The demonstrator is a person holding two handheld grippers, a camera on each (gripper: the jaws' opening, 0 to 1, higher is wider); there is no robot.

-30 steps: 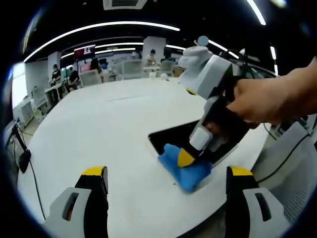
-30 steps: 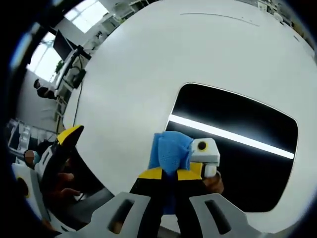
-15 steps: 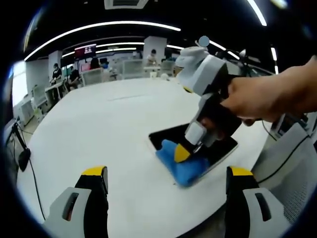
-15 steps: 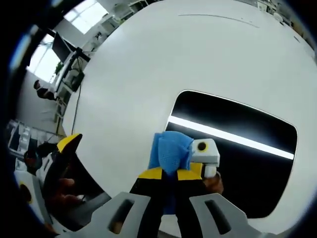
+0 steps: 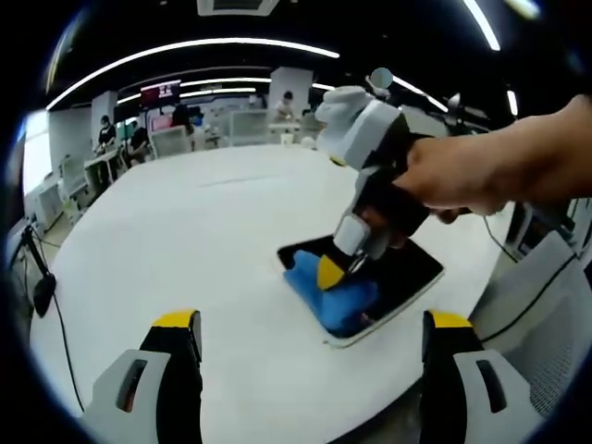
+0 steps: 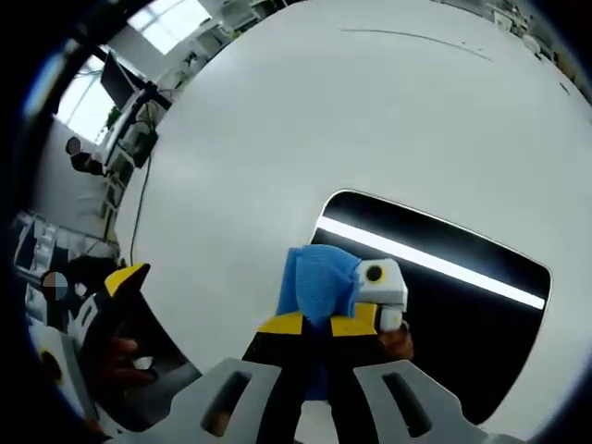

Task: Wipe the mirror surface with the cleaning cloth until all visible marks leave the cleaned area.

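A big round white table (image 5: 185,240) carries a dark rectangular mirror (image 6: 444,296) lying flat near its edge.

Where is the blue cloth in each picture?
Left gripper view: the blue cloth lies right of the middle, on the near end of the mirror, under the right gripper.
Right gripper view: the cloth sits low in the middle, pinched between that gripper's own jaws.
Shared landmark: the dark mirror on the white table.
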